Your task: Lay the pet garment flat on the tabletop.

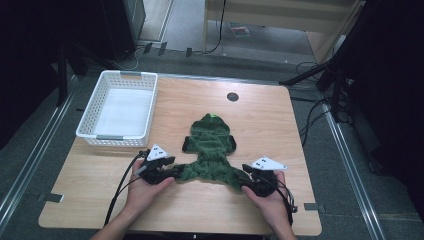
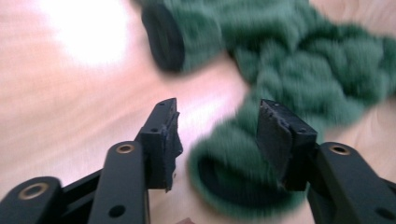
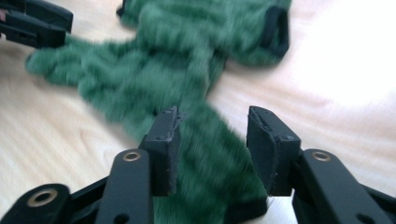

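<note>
A fuzzy green garment (image 1: pixel 212 145) with black-trimmed openings lies flat in the middle of the wooden table (image 1: pixel 90 190). My left gripper (image 1: pixel 176 172) sits at its near left leg. In the left gripper view the leg's cuff (image 2: pixel 233 177) lies between the jaws of the left gripper (image 2: pixel 217 107), which stand apart with a gap beside the left pad. My right gripper (image 1: pixel 245 181) is at the near right leg. In the right gripper view that leg (image 3: pixel 210 163) runs between the spread jaws of the right gripper (image 3: pixel 212 114), and no pad presses on it.
A white plastic basket (image 1: pixel 115 137) with a pale liner stands at the table's far left. A black round grommet (image 1: pixel 232 97) sits near the far edge. Cables trail from both grippers toward the near edge. The left gripper (image 3: pixel 32 23) appears at the top left of the right gripper view.
</note>
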Tool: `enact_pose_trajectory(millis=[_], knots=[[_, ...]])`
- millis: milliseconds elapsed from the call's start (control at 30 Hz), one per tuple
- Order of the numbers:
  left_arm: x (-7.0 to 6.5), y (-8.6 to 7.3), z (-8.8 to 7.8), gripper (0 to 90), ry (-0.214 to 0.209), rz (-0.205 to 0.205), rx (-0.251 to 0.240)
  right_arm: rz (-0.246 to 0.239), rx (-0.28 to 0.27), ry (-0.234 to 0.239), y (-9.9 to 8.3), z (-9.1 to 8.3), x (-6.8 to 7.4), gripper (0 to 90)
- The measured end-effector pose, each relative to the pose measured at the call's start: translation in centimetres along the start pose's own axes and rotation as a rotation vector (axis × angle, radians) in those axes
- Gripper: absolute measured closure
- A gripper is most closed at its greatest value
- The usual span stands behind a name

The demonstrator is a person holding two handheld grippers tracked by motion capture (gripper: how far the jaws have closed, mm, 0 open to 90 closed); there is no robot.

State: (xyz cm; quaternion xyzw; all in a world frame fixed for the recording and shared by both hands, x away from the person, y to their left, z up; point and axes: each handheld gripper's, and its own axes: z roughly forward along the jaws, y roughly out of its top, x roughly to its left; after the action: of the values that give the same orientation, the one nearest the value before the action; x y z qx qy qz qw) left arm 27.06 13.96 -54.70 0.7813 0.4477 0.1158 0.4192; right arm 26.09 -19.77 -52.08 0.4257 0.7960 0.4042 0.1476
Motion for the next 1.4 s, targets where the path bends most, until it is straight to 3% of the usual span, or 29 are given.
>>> enact_pose_trajectory(millis=[67, 133, 167, 267, 367, 433, 567, 600, 767, 833, 900, 1000, 1067, 1167, 1233, 1400], knots=[[-0.2, -0.5, 0.1, 59.0, -0.011, 0.018, 0.02, 0.013, 0.018, 0.002, -0.5, 0.2, -0.1, 61.1], [-0.7, -0.6, 0.0, 65.1, -0.016, 0.042, 0.008, 0.062, 0.031, 0.02, -1.0, 0.7, -0.4, 66.4], [-0.9, -0.6, 0.0, 67.0, -0.033, 0.044, 0.003, 0.063, 0.034, 0.013, -1.2, 0.9, -0.4, 68.2], [-1.2, -0.8, -0.1, 68.8, -0.03, 0.074, -0.012, 0.017, 0.038, -0.029, -1.4, 1.3, -0.4, 69.2], [-1.1, -1.0, -0.9, 57.2, -0.046, 0.082, -0.075, 0.033, -0.004, -0.013, -1.5, 1.1, -0.7, 64.5], [-0.7, -1.3, -1.8, 48.7, -0.061, 0.063, -0.116, 0.033, -0.047, -0.003, -1.5, 0.4, -0.8, 57.5], [0.5, -2.1, -4.1, 36.8, -0.048, 0.008, -0.2, 0.034, -0.136, 0.0, -1.5, -1.4, -1.9, 45.5], [0.8, -2.2, -4.5, 36.8, -0.045, 0.001, -0.209, 0.034, -0.136, 0.0, -1.5, -1.4, -1.9, 45.5], [2.9, -3.0, -7.4, 22.4, 0.001, -0.047, -0.26, 0.06, -0.189, -0.042, -2.0, -3.2, -3.6, 29.9], [4.2, -3.5, -8.7, 17.2, 0.022, -0.094, -0.282, 0.077, -0.209, -0.058, -2.2, -3.8, -4.3, 21.9], [5.5, -4.0, -9.9, 13.7, 0.043, -0.131, -0.299, 0.105, -0.212, -0.093, -2.4, -4.7, -5.0, 14.0], [7.4, -5.0, -11.9, 6.6, 0.058, -0.149, -0.324, 0.118, -0.221, -0.139, -3.0, -5.6, -5.9, 9.4], [8.6, -5.8, -13.1, 6.6, 0.085, -0.176, -0.345, 0.131, -0.22, -0.149, -3.5, -6.1, -6.5, 1.3], [10.3, -6.8, -14.7, 6.2, 0.147, -0.206, -0.352, 0.151, -0.218, -0.148, -4.2, -6.8, -7.4, 0.0], [11.2, -7.5, -15.6, 1.6, 0.162, -0.207, -0.357, 0.155, -0.218, -0.167, -4.6, -7.1, -7.9, 0.0], [13.3, -9.5, -17.5, 1.5, 0.223, -0.236, -0.34, 0.203, -0.196, -0.208, -6.3, -7.8, -9.0, 0.0]])
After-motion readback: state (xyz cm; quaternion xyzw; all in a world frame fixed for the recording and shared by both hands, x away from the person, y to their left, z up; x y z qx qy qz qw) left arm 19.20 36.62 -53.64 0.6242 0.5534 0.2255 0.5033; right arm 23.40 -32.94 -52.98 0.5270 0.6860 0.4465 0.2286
